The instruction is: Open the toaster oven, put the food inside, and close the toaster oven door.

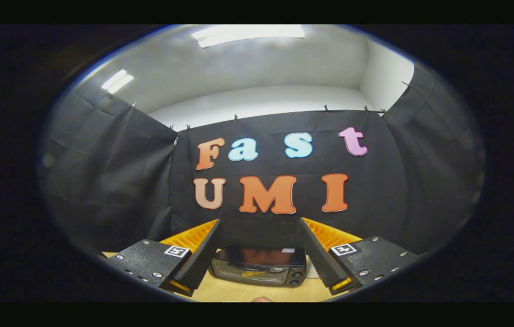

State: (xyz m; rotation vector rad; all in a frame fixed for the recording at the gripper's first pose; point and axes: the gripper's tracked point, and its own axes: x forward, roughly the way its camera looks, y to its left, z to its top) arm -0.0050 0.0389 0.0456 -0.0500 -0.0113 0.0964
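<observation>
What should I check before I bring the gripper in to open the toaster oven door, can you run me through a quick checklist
1. Gripper open: ok, fingers spread wide with nothing between them.
2. Toaster oven in sight: ok, it sits on the wooden table beyond the fingers, seen through the gap between them.
3. Door shut: ok, looks closed, glass front facing the gripper.
4. Door handle located: cannot tell, too small and dark to pick out.
5. Food located: cannot tell; a small pale thing lies on the table near the gripper, unclear what it is.
6. Path to the oven: ok, bare table ahead of the fingers.
</observation>
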